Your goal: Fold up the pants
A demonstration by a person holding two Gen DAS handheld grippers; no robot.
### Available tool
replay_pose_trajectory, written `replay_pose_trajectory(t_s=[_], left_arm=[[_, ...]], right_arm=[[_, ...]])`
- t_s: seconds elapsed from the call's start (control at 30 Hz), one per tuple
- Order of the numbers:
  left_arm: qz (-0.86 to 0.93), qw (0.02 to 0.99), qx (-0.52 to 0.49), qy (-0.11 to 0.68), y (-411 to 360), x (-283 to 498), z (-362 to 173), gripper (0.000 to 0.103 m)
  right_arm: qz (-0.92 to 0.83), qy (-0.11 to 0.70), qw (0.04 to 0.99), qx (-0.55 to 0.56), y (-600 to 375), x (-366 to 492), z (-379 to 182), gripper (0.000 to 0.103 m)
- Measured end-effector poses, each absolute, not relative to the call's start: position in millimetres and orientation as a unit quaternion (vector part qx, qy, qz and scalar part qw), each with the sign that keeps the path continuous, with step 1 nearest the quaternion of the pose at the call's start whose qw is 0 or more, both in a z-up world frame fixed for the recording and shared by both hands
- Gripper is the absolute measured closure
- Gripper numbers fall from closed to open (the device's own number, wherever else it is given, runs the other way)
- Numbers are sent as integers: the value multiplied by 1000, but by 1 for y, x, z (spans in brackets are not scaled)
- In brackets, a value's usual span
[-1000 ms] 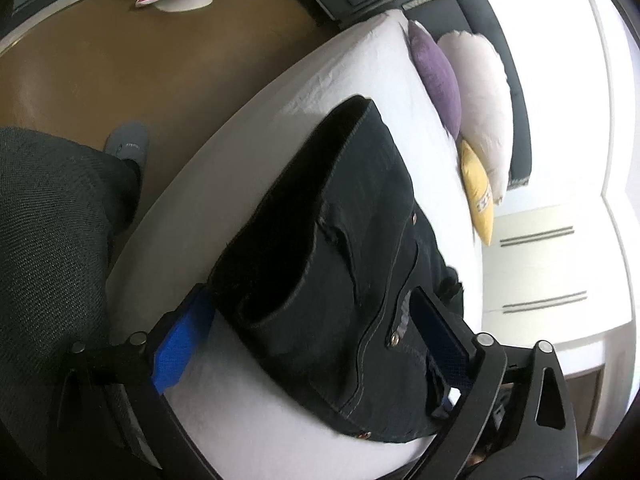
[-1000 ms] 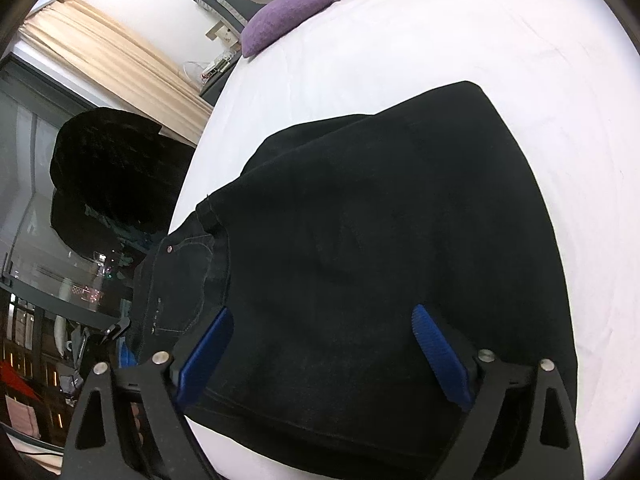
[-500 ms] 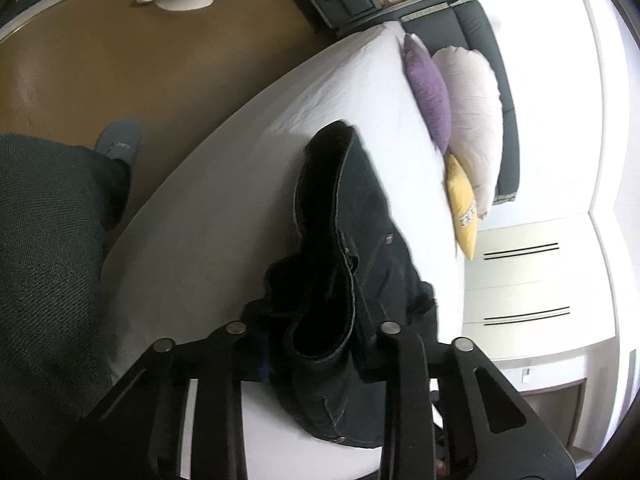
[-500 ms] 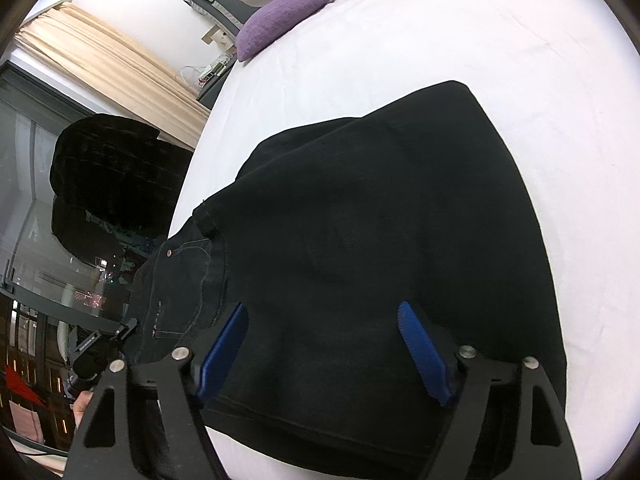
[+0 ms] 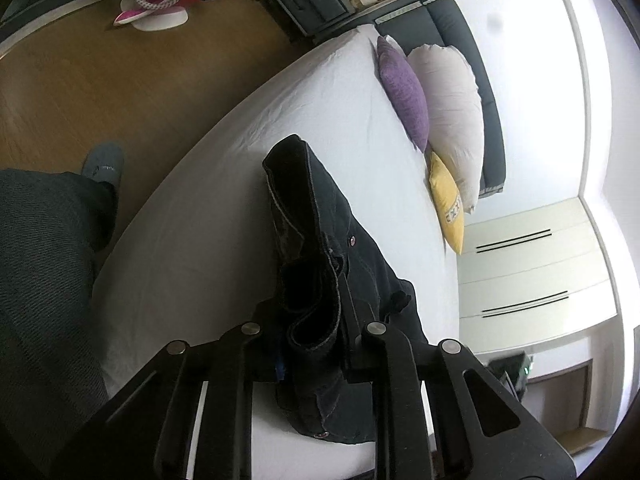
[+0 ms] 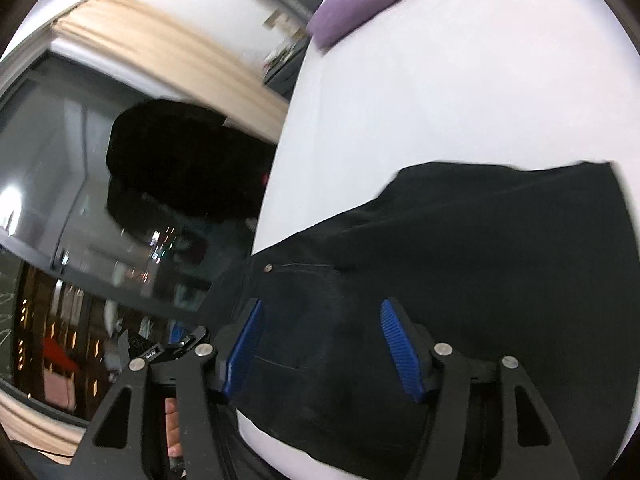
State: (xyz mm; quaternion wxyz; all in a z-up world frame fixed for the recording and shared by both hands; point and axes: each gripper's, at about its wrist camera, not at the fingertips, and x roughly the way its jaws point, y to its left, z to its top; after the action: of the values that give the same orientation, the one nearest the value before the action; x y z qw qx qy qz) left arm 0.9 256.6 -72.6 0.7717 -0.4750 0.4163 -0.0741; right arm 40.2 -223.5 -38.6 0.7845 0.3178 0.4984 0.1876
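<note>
Left gripper we saw clamped on dark jeans waistband, lifted off white bed, right gripper jaws just narrowing, apart over denim

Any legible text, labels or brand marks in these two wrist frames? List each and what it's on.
Yellow pillow: dark printed band, too blurred to read.
Black clamp piece beside the right gripper: small white lettering, too small to read.
Pants: rivets only, no lettering visible.
Nothing else legible.
</note>
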Motion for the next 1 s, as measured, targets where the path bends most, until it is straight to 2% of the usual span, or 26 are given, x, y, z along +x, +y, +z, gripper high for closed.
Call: replay_pose_trajectory(t_s=[0.1,0.13,0.2,0.47,0.6,0.7,0.8,1.0], left_arm=[[-77,777,-467,415,255,4,-66,87],[-78,780,-462,414,253,5,-63,87],[-84,790,-446,411,248,9,-56,87],[-135,827,-383,389,205,30,-1,87],[-183,850,-319,377,146,45,34,87],[-228,860,-258,377,84,54,49,87],[-262,871,-164,382,14,53,44,87],[-287,857,-55,424,-57,29,-3,87]], right_arm=[[185,566,730,337,-209,56,-89,38],[173,593,712,334,-205,56,-113,43],[179,557,743,325,-204,48,-114,43],[167,519,745,383,-227,26,-90,40],[173,489,742,424,-254,12,-80,38],[181,460,737,462,-276,-2,-74,28],[189,438,733,484,-297,-15,-65,20],[213,448,728,474,-306,-22,-63,18]])
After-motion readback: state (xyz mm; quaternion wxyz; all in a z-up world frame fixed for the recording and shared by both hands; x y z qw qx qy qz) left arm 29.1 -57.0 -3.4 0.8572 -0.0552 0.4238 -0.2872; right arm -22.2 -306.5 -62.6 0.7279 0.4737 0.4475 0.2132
